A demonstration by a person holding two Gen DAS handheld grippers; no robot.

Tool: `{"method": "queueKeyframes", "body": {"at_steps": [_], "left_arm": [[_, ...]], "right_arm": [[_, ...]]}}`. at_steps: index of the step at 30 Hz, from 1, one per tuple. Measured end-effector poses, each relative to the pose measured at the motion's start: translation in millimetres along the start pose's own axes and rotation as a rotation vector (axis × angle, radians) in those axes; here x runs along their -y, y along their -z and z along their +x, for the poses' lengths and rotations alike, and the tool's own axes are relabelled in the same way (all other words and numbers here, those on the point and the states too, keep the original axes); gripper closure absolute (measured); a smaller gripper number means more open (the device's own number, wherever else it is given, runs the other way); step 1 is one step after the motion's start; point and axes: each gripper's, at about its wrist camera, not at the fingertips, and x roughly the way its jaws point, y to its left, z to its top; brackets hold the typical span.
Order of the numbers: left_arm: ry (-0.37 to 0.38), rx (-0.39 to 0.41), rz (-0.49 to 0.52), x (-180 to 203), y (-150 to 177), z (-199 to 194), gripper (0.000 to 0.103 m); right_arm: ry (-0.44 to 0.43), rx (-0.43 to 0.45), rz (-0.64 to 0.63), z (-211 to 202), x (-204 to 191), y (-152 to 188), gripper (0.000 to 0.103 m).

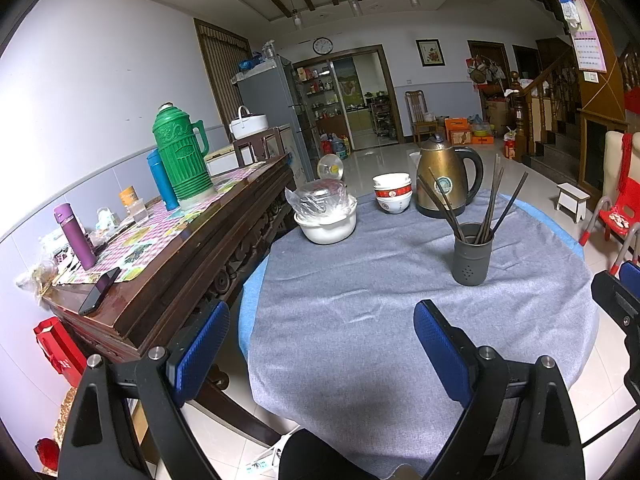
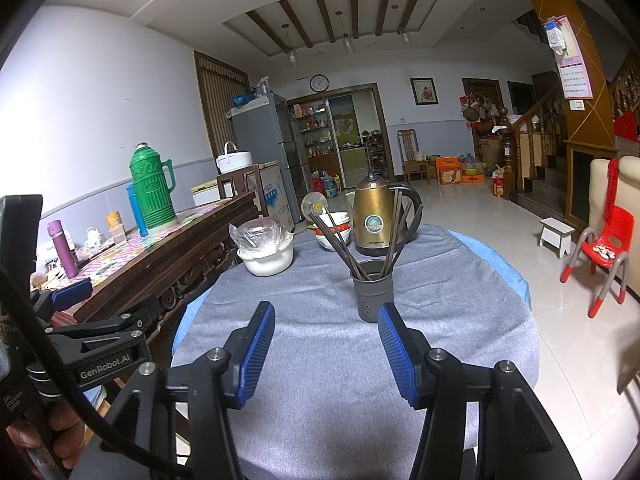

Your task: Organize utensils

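A round table covered with a grey cloth point(image 1: 360, 312) is seen in the left wrist view, in a living room with a wooden sideboard beside it. The left gripper point(image 1: 320, 344) is held with its jaws wide apart and nothing between them. The dark utensil holder point(image 1: 473, 254) stands ahead and to the right of it, well apart, in front of the golden kettle point(image 1: 442, 178). The chopsticks point(image 1: 490, 204) stand in it nearly upright, fanned outward. In the right wrist view, the right gripper point(image 2: 326, 350) is also spread open and empty. Here the utensil holder point(image 2: 371, 298) is placed just ahead, almost in line with the right finger point(image 2: 394, 354), and the chopsticks point(image 2: 348, 244) lean up and away. The right gripper is judged the nearer one, so a reach from above along the sticks would be suited.
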Motion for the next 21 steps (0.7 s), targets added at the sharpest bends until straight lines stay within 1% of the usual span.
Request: {"method": "queueKeyframes", "body": {"at_steps": [21], "left_arm": [[-0.004, -0.001, -0.004, -2.1, 0.3, -0.5, 0.010]], "right_arm": [[-0.001, -0.001, -0.003, -1.6, -1.3, -2.5, 0.045]]}}
